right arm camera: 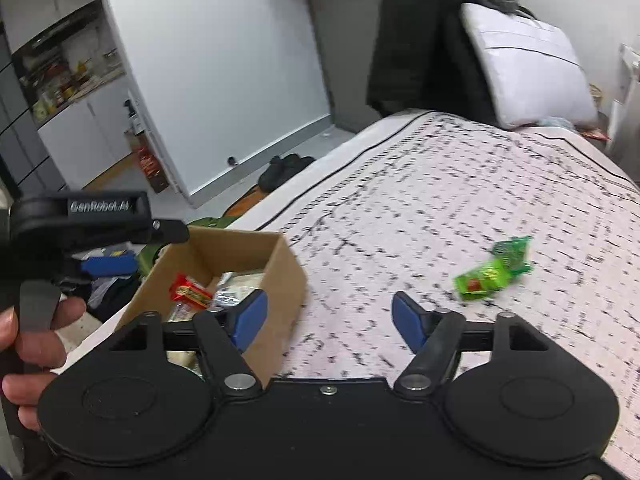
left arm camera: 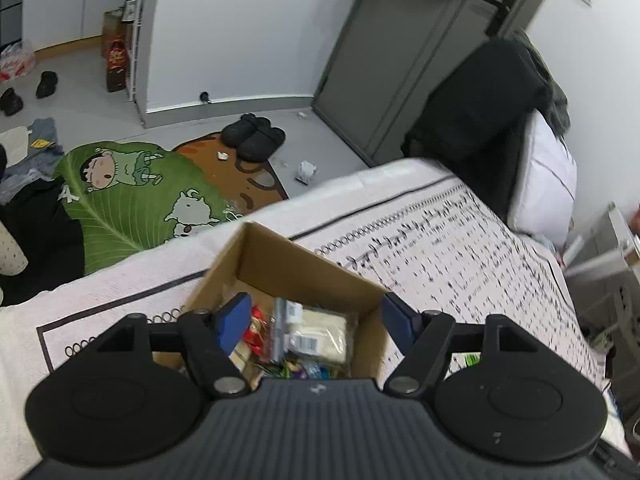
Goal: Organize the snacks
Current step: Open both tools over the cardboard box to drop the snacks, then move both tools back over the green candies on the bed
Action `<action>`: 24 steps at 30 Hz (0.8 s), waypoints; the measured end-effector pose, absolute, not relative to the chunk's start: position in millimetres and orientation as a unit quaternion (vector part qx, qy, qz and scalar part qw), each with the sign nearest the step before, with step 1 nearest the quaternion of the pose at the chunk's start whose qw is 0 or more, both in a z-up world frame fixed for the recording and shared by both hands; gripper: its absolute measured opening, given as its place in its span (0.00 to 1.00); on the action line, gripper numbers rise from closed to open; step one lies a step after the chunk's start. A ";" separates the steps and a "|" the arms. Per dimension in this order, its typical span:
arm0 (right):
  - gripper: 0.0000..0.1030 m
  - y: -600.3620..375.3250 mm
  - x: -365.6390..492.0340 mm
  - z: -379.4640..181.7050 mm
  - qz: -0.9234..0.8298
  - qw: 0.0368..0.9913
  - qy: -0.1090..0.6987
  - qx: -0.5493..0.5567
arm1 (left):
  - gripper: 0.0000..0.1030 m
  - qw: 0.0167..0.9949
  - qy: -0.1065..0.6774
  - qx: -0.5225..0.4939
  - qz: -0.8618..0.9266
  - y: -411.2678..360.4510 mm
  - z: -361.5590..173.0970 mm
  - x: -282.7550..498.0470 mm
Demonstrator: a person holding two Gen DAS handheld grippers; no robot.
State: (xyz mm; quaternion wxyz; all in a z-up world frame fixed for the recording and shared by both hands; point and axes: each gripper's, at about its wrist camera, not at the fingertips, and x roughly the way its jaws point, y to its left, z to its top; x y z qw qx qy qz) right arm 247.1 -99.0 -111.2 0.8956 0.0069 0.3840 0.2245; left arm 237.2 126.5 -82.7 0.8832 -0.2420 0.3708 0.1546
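While the open brown cardboard box [left arm camera: 304, 268] on the patterned bedspread [right arm camera: 440, 184] already holds wrapped snacks, both grippers hang with jaws spread, empty. The right gripper [right arm camera: 326, 316] faces the green snack packets [right arm camera: 494, 270] lying well apart, likely next

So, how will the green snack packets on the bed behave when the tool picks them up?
The green snack packets look like thin crinkled wrappers, so they are probably light and floppy. Their glossy film may slip between the pads. They lie on the soft bedspread, which may give way under the right tool, now open.
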 end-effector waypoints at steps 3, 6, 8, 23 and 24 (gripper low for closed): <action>0.76 -113.5 246.6 -107.5 0.213 0.901 0.379 0.007 | 0.74 0.885 0.376 -0.232 0.148 116.8 -82.0 239.2; 0.80 -125.1 247.4 -105.5 0.201 0.904 0.377 0.007 | 0.80 0.888 0.376 -0.223 0.145 108.8 -80.3 240.4; 0.82 -133.3 247.8 -104.5 0.194 0.906 0.375 0.007 | 0.82 0.889 0.374 -0.223 0.140 103.4 -79.1 240.0; 0.88 -190.0 260.5 -112.4 0.164 0.913 0.372 0.022 | 0.90 0.894 0.384 -0.195 0.124 62.7 -79.8 250.3; 0.88 -192.9 262.4 -113.9 0.164 0.914 0.371 0.025 | 0.90 0.895 0.384 -0.191 0.123 59.5 -79.9 250.9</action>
